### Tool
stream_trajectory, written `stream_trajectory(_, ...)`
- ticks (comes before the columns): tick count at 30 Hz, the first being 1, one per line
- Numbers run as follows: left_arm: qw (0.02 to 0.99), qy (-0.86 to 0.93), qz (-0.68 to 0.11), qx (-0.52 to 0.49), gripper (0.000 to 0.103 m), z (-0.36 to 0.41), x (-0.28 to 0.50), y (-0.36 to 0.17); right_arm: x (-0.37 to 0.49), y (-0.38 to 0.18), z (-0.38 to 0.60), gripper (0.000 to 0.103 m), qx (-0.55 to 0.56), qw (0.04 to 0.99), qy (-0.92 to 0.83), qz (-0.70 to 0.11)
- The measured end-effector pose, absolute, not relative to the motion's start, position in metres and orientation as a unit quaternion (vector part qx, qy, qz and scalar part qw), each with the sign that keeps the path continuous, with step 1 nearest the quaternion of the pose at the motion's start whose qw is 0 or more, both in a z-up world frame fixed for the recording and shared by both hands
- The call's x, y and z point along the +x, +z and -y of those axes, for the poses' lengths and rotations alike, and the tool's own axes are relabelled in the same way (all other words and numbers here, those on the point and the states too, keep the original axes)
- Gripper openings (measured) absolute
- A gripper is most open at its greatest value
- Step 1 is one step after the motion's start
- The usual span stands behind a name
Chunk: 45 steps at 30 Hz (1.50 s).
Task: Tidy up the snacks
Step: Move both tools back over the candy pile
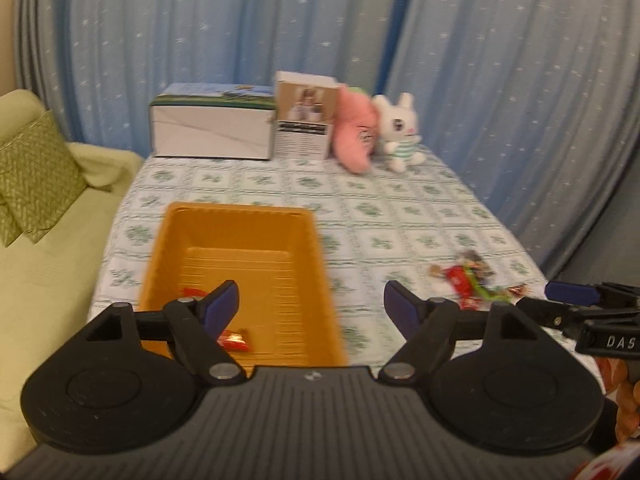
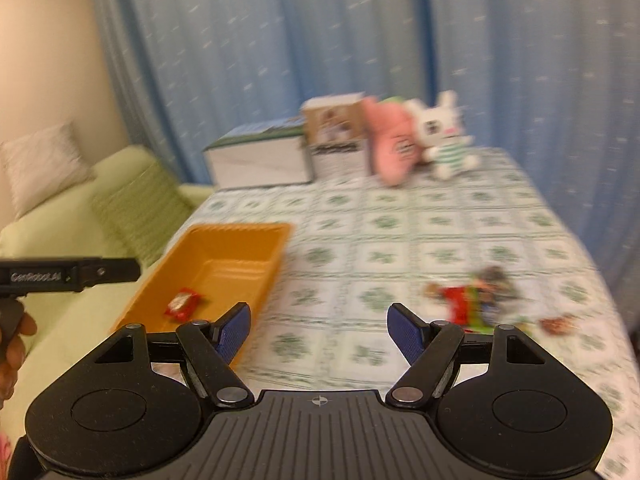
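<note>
An orange tray (image 1: 240, 216) sits at the table's left side, with two red snack packets (image 1: 236, 340) lying inside. My left gripper (image 1: 312, 304) hovers open over the tray's near end with nothing between its jaws. A loose pile of wrapped snacks (image 1: 472, 280) lies on the cloth to the right. In the right wrist view, my right gripper (image 2: 320, 328) is open and empty above the cloth, between the tray (image 2: 224, 232) and the snack pile (image 2: 476, 300). One red packet (image 2: 184, 302) shows in the tray there.
Two boxes (image 1: 212, 128), a pink plush (image 1: 356, 132) and a white rabbit plush (image 1: 400, 132) line the table's far edge before a blue curtain. A green sofa (image 1: 48, 240) stands left of the table. A hand (image 2: 16, 344) grips the left tool.
</note>
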<state>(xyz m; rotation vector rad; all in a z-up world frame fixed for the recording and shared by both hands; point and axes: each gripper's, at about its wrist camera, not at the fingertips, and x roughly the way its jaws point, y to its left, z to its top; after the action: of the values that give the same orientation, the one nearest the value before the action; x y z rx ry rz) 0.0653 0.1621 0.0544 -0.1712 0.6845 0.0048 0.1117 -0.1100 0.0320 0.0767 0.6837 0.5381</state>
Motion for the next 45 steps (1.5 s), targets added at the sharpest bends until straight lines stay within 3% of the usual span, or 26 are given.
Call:
stream_trajectory(11, 0.938, -0.063, -0.333, -0.068, 0.091, -0.064, 0.070, 0.049, 0.085, 0.044, 0.228, 0.075, 0.063, 0.938, 0.141, -0.311)
stream_trajectory(22, 0.929, -0.084, -0.355, -0.067, 0.091, -0.011, 0.100, 0.016, 0.097, 0.013, 0.280, 0.075, 0.068, 0.937, 0.100, -0.327)
stream_trajectory(43, 0.918, -0.113, -0.379, 0.002, 0.086, 0.046, 0.184, -0.086, 0.185, -0.087, 0.274, 0.075, 0.007, 0.915, 0.155, -0.373)
stream_trajectory(45, 0.917, -0.117, -0.381, 0.006, 0.086, 0.046, 0.190, -0.093, 0.193, -0.096, 0.268, 0.071, -0.005, 0.913, 0.162, -0.374)
